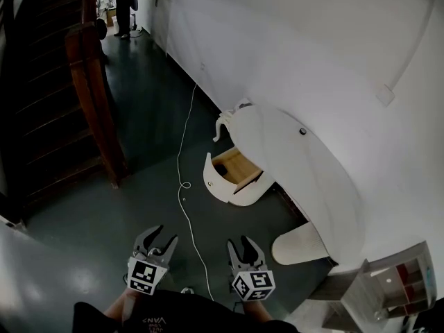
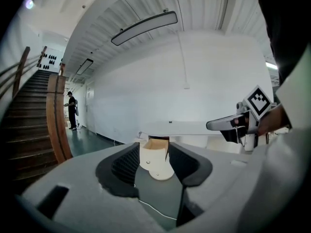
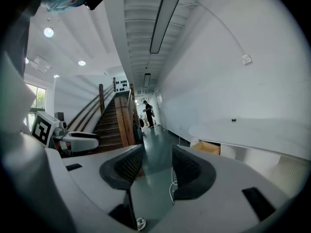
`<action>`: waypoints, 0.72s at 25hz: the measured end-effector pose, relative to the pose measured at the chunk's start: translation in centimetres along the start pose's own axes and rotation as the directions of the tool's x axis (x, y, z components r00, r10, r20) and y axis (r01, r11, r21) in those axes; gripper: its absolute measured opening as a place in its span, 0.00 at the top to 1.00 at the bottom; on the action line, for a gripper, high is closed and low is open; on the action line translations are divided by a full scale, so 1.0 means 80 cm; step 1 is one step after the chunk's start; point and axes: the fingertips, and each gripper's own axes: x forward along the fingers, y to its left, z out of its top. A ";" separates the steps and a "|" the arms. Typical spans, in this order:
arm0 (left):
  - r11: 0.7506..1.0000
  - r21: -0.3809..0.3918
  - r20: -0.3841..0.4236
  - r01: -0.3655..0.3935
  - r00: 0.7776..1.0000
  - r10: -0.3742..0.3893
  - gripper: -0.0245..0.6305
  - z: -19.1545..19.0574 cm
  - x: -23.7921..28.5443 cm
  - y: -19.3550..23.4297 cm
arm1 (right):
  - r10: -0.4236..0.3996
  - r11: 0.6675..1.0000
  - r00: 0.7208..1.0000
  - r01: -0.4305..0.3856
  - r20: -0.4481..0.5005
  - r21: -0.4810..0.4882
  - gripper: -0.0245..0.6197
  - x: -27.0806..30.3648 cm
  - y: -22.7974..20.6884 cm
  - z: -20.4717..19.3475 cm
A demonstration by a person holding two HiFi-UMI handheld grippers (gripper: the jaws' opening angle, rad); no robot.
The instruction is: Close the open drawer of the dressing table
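The white dressing table [image 1: 305, 165] with its curved top stands against the wall on the right. Its drawer [image 1: 234, 175] is pulled out, showing a wooden inside and a rounded white front. Both grippers hover low over the dark floor, well short of the drawer. My left gripper [image 1: 158, 240] is open and empty; in the left gripper view the drawer [image 2: 156, 152] appears far off between the jaws. My right gripper [image 1: 244, 247] is open and empty too; in the right gripper view the drawer [image 3: 209, 147] lies ahead to the right.
A wooden staircase with a thick newel post [image 1: 94, 103] fills the left side. A white cable [image 1: 184, 179] trails along the floor towards me. A round white stool [image 1: 300, 244] stands by the table's near end. A person [image 1: 125, 5] stands far down the hall.
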 end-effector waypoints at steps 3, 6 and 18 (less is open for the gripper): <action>1.000 0.001 0.005 0.006 1.000 -0.006 0.69 0.002 0.017 0.012 | -0.005 1.000 1.000 0.005 0.000 0.004 0.66 0.016 -0.006 0.000; 1.000 0.006 0.010 0.023 1.000 -0.024 0.69 0.005 0.039 0.033 | -0.031 1.000 1.000 0.031 0.004 0.003 0.66 0.043 -0.014 0.007; 0.987 0.050 0.009 0.153 0.988 -0.154 0.69 0.033 0.166 0.167 | -0.196 0.979 0.980 0.195 0.022 0.053 0.66 0.174 -0.032 0.052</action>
